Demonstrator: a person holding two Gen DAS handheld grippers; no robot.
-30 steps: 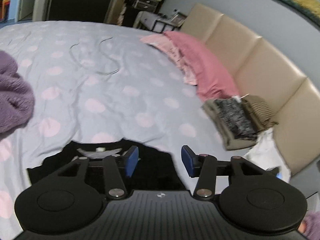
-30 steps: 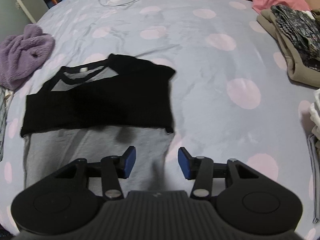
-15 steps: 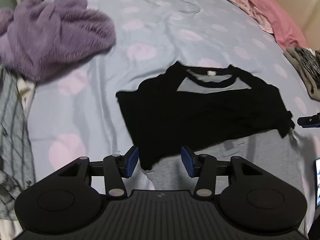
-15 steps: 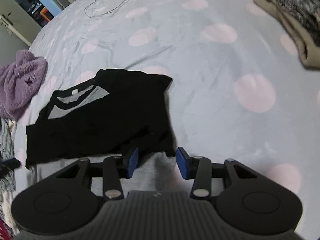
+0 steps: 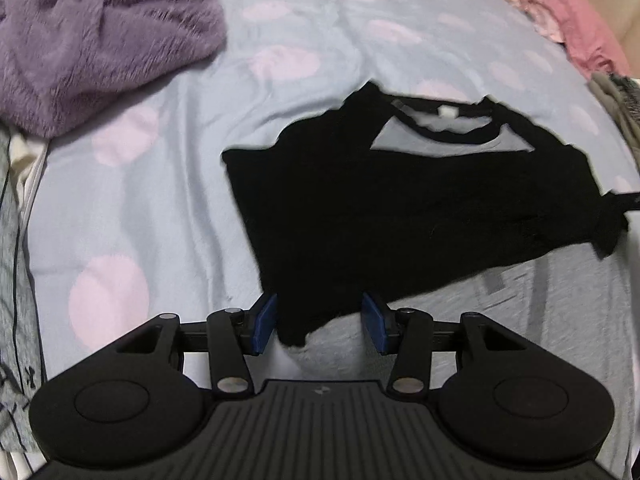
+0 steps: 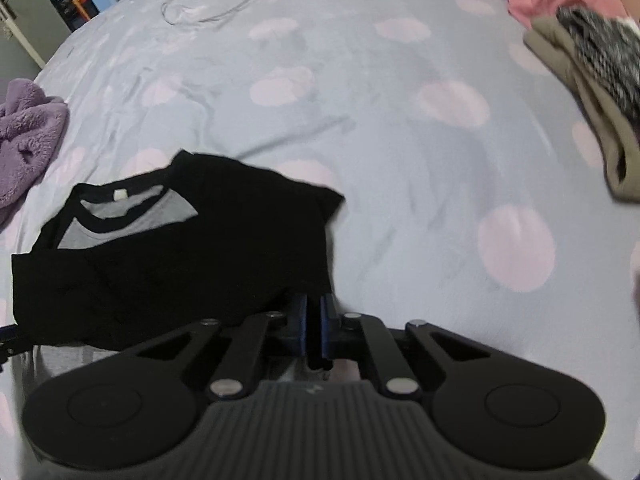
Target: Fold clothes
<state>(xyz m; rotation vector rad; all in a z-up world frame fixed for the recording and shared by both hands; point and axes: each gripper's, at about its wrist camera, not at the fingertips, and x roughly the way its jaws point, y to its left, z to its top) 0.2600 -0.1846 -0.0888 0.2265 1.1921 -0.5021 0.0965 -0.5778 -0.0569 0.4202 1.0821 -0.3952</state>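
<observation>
Dim, even indoor light, soft shadows, slight motion blur, and strong fisheye bending toward the edges.

One black-and-grey shirt [image 5: 400, 208] lies on one dotted bedsheet [image 6: 400, 160]; one purple fluffy garment [image 5: 92, 36]; one pink cloth pile [image 5: 568, 28]; one folded stack [image 6: 592, 92] of at least two pieces; one thin cable [image 6: 216, 4]; two grippers in all, one in each view.
</observation>
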